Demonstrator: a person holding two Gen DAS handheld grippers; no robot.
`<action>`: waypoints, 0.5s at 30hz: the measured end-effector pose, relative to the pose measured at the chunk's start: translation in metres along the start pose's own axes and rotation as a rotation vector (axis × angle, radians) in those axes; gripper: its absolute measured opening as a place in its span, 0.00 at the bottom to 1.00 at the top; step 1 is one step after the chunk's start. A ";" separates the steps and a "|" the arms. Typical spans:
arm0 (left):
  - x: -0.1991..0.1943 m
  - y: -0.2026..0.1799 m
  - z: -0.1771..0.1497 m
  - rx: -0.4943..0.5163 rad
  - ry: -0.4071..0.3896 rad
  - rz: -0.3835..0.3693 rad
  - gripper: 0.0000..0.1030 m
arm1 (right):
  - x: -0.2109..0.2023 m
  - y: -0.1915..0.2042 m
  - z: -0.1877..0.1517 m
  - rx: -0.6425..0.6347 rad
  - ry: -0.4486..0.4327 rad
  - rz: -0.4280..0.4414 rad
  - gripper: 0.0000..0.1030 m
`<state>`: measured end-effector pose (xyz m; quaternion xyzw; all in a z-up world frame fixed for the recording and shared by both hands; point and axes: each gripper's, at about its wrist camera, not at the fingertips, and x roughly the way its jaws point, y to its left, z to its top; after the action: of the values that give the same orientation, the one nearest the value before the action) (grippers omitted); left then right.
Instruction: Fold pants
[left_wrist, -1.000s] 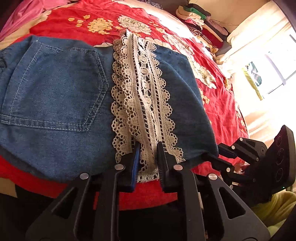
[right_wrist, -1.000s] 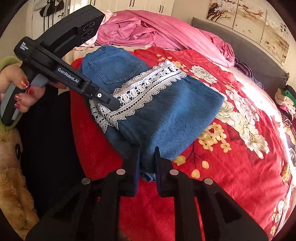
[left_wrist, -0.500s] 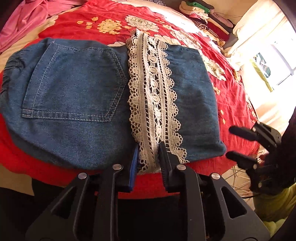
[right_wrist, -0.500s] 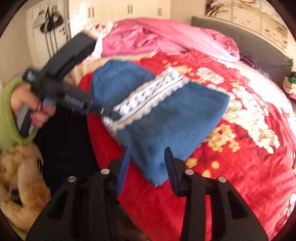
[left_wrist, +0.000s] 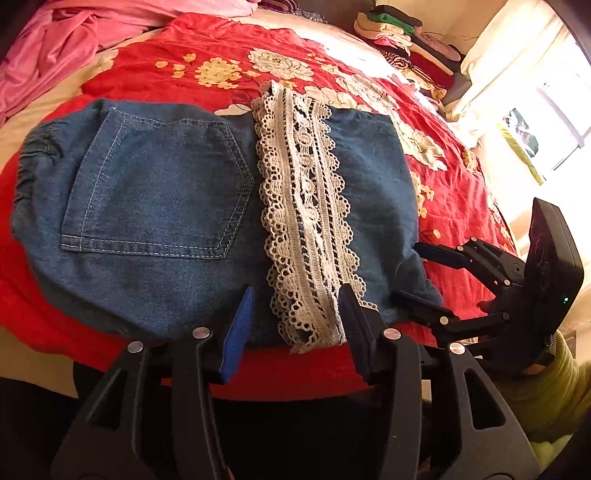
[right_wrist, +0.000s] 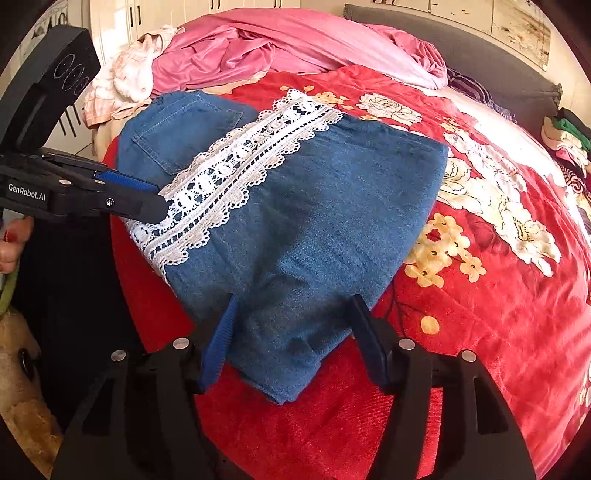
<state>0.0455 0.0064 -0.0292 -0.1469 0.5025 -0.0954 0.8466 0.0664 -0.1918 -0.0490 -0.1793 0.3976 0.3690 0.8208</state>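
Both grippers' jaws have just been opening. The left gripper (left_wrist: 295, 325) stands parted around the lace trim (left_wrist: 306, 221), its pads off the cloth. The right gripper (right_wrist: 295, 339) gapes wider astride a denim corner, gripping nothing. The folded pants (right_wrist: 295, 214) lie released in a compact stack near the edge of the red floral bedspread (right_wrist: 480, 295). The fold looks essentially finished; only withdrawal appears left.

red floral bedspread (right_wrist: 498, 295), pink sheet (right_wrist: 295, 40), grey headboard (right_wrist: 498, 70), white cupboards (right_wrist: 122, 14), sunlit window (left_wrist: 561, 122)
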 end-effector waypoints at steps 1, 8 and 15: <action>-0.002 0.000 0.000 0.001 -0.006 0.005 0.42 | -0.003 -0.002 0.000 0.011 -0.008 -0.005 0.67; -0.012 -0.001 0.002 0.006 -0.036 0.014 0.50 | -0.029 -0.023 0.008 0.117 -0.065 -0.026 0.79; -0.026 0.003 0.004 0.001 -0.077 0.034 0.60 | -0.043 -0.025 0.028 0.117 -0.109 -0.053 0.88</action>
<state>0.0367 0.0182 -0.0072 -0.1416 0.4719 -0.0757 0.8669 0.0820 -0.2121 0.0023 -0.1213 0.3680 0.3325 0.8598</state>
